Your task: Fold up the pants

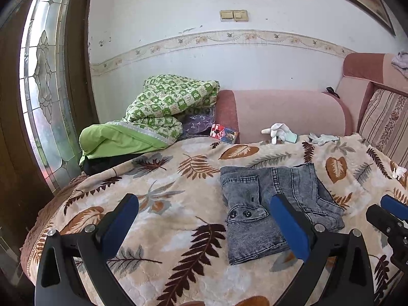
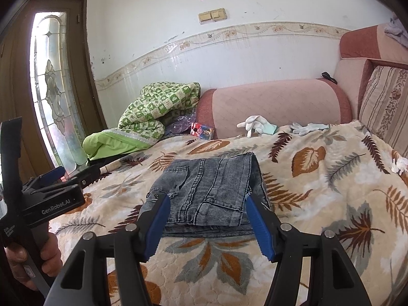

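Grey denim pants [image 1: 270,201] lie folded into a compact rectangle on the leaf-patterned blanket [image 1: 165,178]; they also show in the right wrist view [image 2: 209,193]. My left gripper [image 1: 204,199] is open and empty, above the blanket, just left of the pants' near edge. My right gripper [image 2: 206,201] is open and empty, its blue fingers either side of the pants' near end, apart from the cloth. The left gripper [image 2: 74,176] shows at the left of the right wrist view, and the right gripper's fingertip [image 1: 392,201] shows at the right edge of the left wrist view.
A green checked quilt [image 1: 163,107] is piled at the back left. White gloves [image 1: 280,132] and a small colourful box [image 1: 224,132] lie by the pink sofa arm [image 1: 288,114]. A striped cushion [image 1: 385,119] stands at the right. A glass-panelled door [image 1: 43,81] is at the left.
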The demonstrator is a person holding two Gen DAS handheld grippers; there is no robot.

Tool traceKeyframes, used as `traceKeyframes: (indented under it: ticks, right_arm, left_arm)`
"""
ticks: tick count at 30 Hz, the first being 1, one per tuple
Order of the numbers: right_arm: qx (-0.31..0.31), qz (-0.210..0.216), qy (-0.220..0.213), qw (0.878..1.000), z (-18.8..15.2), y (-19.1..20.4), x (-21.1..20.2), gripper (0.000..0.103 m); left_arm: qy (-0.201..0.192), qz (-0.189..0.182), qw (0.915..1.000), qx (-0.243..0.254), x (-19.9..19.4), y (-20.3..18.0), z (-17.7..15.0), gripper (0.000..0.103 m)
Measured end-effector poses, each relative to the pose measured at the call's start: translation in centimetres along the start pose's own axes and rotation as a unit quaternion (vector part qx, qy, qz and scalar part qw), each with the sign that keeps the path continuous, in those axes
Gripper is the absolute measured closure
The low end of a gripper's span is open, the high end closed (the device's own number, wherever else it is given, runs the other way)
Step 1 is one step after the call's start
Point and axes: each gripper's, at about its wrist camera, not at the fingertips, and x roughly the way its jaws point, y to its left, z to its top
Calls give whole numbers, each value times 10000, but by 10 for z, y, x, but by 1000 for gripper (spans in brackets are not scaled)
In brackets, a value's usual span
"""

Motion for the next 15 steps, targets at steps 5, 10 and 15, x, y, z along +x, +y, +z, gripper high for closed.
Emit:
traceKeyframes:
  ticks: [5,10,15]
  right_arm:
    - [25,-8,6,10000,-2,-3,3,37]
    - [38,-52,11,10000,-4,-8,6,37]
    - [102,-66,56,9999,-5,-15,11,37]
  left_arm:
    - [62,-47,10000,49,2,-4,-2,0]
    - [145,-70,9998,94,5,-9,-5,0]
    - [168,-87,9997,173,6,-14,-7,0]
